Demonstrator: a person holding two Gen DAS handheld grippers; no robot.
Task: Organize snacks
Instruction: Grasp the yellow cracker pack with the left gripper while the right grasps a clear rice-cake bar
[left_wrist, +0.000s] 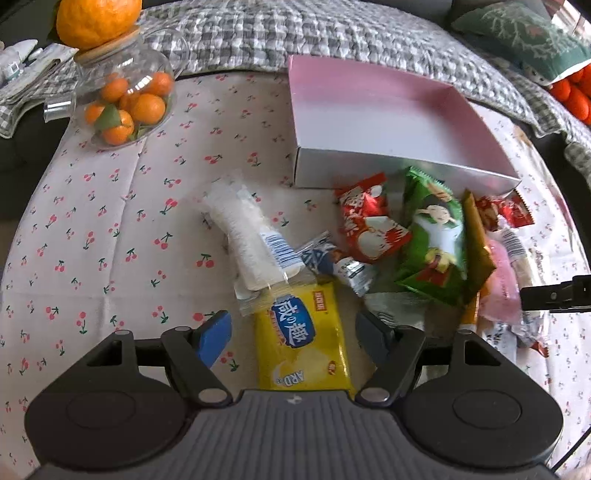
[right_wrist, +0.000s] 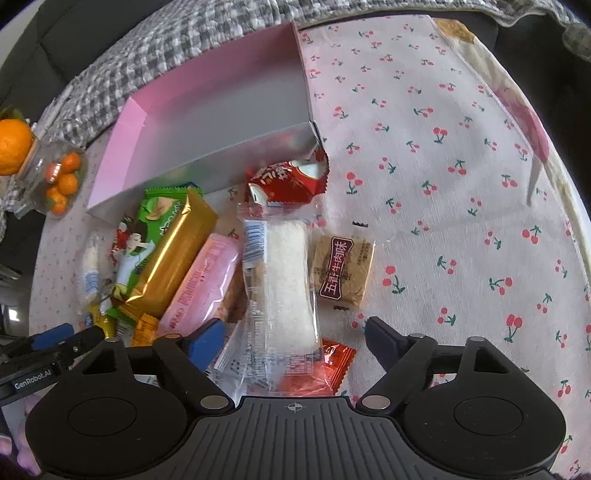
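Left gripper (left_wrist: 293, 328) unclenched, straddling yellow packet (left_wrist: 301, 343), pads clear. Snack pile (left_wrist: 424, 243) heaped on the tablecloth (left_wrist: 110, 221) against the box's near wall. Pink box (left_wrist: 369, 110) empty: nothing sorted. Right gripper (right_wrist: 293, 336) released over the clear-wrapped cake (right_wrist: 284, 266).

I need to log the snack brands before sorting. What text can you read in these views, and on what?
"咸の趣" and "ARD": flat yellow plastic cracker packet, between the left claw's fingers.
"五香牛肉味": square brown snack packet.
"GenRobot.AI": black body of the left claw, seen from the right wrist.
Barcodes on the clear white rice-cracker wrappers, the red and green packets: too blurred to read.
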